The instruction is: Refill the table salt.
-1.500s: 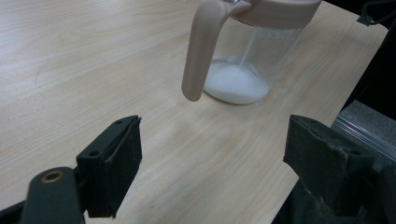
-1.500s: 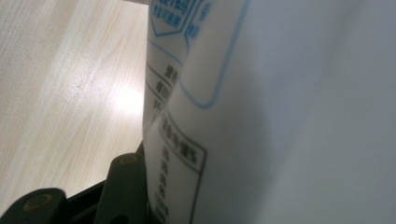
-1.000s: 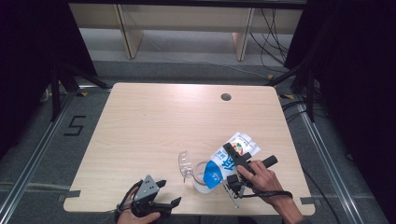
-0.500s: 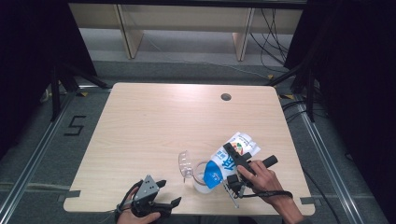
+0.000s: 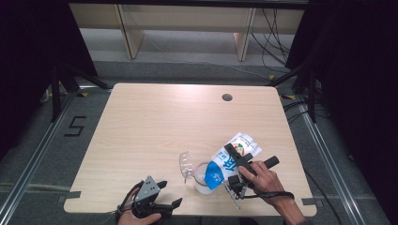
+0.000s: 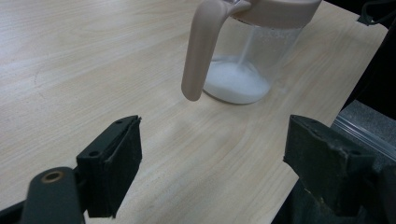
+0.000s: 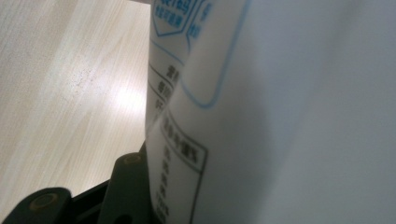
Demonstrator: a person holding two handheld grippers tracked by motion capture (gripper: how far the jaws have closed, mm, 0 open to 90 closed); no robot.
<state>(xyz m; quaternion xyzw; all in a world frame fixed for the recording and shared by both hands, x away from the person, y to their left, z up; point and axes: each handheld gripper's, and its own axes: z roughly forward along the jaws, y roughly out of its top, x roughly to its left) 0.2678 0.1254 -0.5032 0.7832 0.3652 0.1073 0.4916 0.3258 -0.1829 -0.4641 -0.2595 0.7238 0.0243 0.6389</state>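
Meanwhile, the right gripper (image 5: 241,161) has its jaws clamped on a blue-and-white bag (image 5: 231,159), tipped over a clear jug (image 5: 202,177) with white powder at the counter's (image 5: 155,126) near edge. Beside it, the left gripper (image 5: 166,194) rests with jaws wide, holding nothing.

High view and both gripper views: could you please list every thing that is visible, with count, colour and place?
Table: one, light wood, centre; round hole near its far edge.
Jug: one, clear with beige handle and rim, white powder inside, near front edge.
Bag: one, white and blue, tilted over the jug, pouring.
Shelf legs: two, beige, on the floor behind the table.
Floor mark "5": one, black, left of table.
Left tool: one, black, open, front edge.
Right tool: one, black, shut on the bag.
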